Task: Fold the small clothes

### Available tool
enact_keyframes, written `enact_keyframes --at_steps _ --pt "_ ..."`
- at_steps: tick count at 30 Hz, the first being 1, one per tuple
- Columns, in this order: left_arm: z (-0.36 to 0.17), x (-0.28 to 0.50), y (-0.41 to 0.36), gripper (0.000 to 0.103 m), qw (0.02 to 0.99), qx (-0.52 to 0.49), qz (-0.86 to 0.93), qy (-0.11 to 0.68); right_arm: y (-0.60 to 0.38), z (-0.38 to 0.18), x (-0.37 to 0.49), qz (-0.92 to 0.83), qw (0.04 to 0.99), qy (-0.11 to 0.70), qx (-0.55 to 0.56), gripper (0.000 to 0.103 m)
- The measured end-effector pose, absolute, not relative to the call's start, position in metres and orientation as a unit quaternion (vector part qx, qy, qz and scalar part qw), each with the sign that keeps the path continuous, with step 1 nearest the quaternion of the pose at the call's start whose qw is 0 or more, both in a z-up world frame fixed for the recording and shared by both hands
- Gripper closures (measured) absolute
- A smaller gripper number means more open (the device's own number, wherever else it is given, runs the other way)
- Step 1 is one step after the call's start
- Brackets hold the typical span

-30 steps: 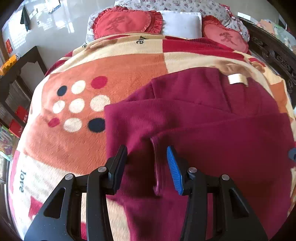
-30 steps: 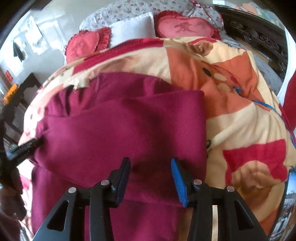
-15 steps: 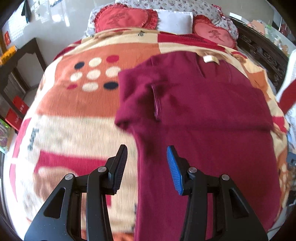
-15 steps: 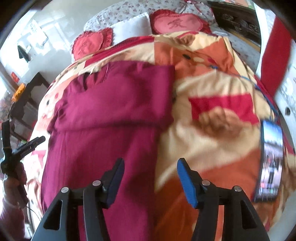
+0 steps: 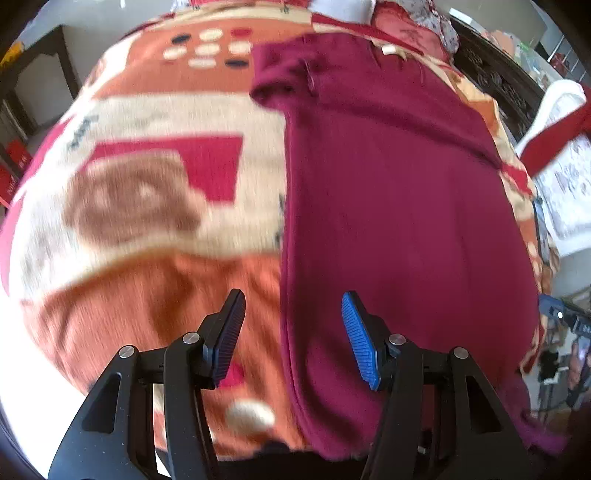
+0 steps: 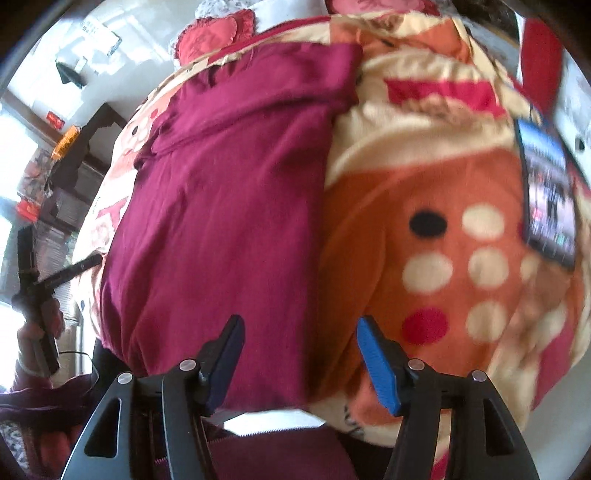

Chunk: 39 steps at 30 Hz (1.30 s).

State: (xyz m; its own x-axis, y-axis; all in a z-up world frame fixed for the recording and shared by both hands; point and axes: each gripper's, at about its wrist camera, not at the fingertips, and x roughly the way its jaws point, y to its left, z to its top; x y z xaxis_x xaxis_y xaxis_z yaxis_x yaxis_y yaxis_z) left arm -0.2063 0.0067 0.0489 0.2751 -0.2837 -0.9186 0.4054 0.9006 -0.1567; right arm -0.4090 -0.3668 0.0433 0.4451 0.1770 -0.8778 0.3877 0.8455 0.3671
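Note:
A dark red long-sleeved garment point(image 5: 399, 192) lies flat on a patterned blanket, sleeves folded in across its top, hem toward me; it also shows in the right wrist view point(image 6: 229, 192). My left gripper point(image 5: 293, 334) is open and empty above the garment's near left edge. My right gripper point(image 6: 299, 358) is open and empty above the garment's near right corner. The left gripper also shows at the left of the right wrist view point(image 6: 55, 273).
The orange, cream and red blanket point(image 5: 147, 206) covers a bed. Red heart cushions point(image 6: 210, 35) and a white pillow lie at the head. A phone point(image 6: 548, 195) lies on the blanket to the right. A dark carved bed frame point(image 5: 495, 77) and a dark side table point(image 6: 92, 133) flank the bed.
Both grippers have pulled back from the folded sleeves toward the garment's hem. Both stayed open; the right opened a little wider.

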Motion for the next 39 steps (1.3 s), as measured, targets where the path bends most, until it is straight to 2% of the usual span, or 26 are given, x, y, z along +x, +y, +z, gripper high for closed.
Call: enact_keyframes --at_steps 8,10,14,20,21,22,23,24,25,27,31,39 --pt "0.031 -0.228 0.008 0.048 0.779 0.063 -0.223 0.583 -0.349 0.025 -0.411 -0.034 0.806 0.518 0.284 0.043" --pt "0.03 -0.232 0.01 0.048 0.77 0.053 -0.232 0.592 -0.342 0.027 -0.413 -0.001 0.805 0.518 0.287 0.046" --pt "0.023 -0.237 0.009 0.048 0.758 0.049 -0.241 0.605 -0.327 0.041 -0.415 0.024 0.825 0.514 0.235 0.046" --pt "0.021 -0.235 0.004 0.049 0.747 0.054 -0.258 0.611 -0.332 0.025 -0.412 0.018 0.817 0.52 0.25 0.046" --pt "0.02 -0.236 0.005 0.055 0.747 0.055 -0.259 0.609 -0.33 0.023 -0.413 0.018 0.818 0.52 0.245 0.053" --pt "0.019 -0.237 0.004 0.059 0.746 0.057 -0.262 0.609 -0.329 0.024 -0.414 0.018 0.821 0.518 0.241 0.067" --pt "0.019 -0.238 0.002 0.067 0.745 0.062 -0.264 0.609 -0.328 0.025 -0.415 0.016 0.823 0.516 0.235 0.075" --pt "0.019 -0.24 -0.002 0.078 0.745 0.064 -0.266 0.608 -0.328 0.028 -0.414 0.015 0.826 0.515 0.23 0.088" --pt "0.022 -0.24 -0.003 0.088 0.745 0.064 -0.27 0.607 -0.329 0.031 -0.415 0.016 0.827 0.512 0.23 0.092" --pt "0.03 -0.236 -0.005 0.095 0.741 0.055 -0.283 0.607 -0.332 0.042 -0.416 0.027 0.831 0.501 0.239 0.093" --pt "0.063 -0.225 -0.004 0.095 0.739 0.017 -0.325 0.59 -0.338 0.076 -0.414 0.046 0.85 0.471 0.23 0.095" --pt "0.109 -0.175 -0.007 0.095 0.773 -0.026 -0.336 0.537 -0.371 0.123 -0.382 0.066 0.879 0.374 0.289 0.095"
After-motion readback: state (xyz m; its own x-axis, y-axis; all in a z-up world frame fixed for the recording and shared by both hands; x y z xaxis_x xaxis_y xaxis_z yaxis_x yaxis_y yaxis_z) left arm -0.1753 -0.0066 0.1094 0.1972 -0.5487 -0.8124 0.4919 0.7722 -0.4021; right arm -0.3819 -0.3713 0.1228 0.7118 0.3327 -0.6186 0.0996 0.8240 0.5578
